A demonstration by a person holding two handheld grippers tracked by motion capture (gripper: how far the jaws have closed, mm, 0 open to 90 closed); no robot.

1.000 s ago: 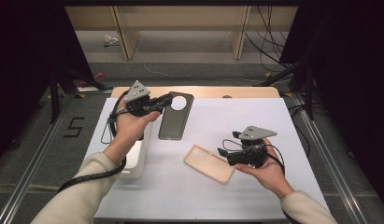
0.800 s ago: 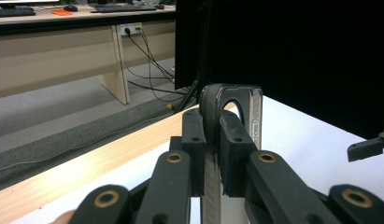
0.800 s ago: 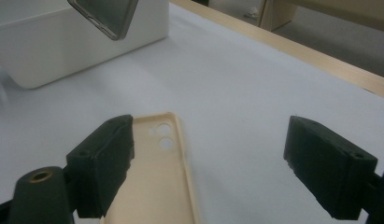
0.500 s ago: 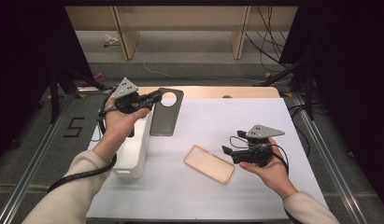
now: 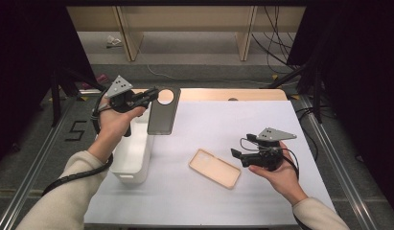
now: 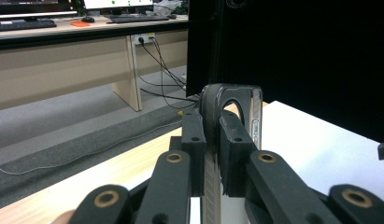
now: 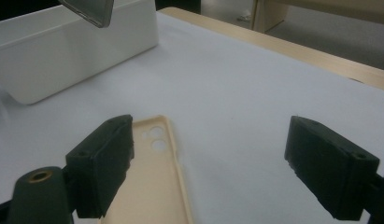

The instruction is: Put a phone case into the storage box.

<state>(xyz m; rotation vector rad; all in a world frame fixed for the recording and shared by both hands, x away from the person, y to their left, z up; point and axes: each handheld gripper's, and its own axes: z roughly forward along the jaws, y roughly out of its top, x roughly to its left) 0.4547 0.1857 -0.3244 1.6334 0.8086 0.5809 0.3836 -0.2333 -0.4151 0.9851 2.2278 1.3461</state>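
My left gripper [image 5: 150, 94] is shut on the top edge of a dark grey phone case [image 5: 162, 117] with a round camera hole. The case hangs in the air over the right rim of a white bin [image 5: 132, 158]. In the left gripper view the pads [image 6: 194, 135] pinch the case's edge [image 6: 209, 100]. A beige phone case [image 5: 214, 167] lies flat on the white table. Just right of it, my right gripper [image 5: 238, 155] is held open, pointing left. In the right gripper view the open jaws of my right gripper [image 7: 224, 158] frame the beige case [image 7: 152, 186], with nothing between them.
The white bin [image 7: 63, 60] stands at the table's left side, with the dark case's corner [image 7: 89, 9] above it. A white sheet [image 5: 223, 129] covers the table, with a wooden strip [image 5: 233, 94] along the far edge. Black cables trail from both grippers.
My left gripper has carried the dark case leftward, from over the table's middle to above the bin's right rim. The right gripper has stayed beside the beige case.
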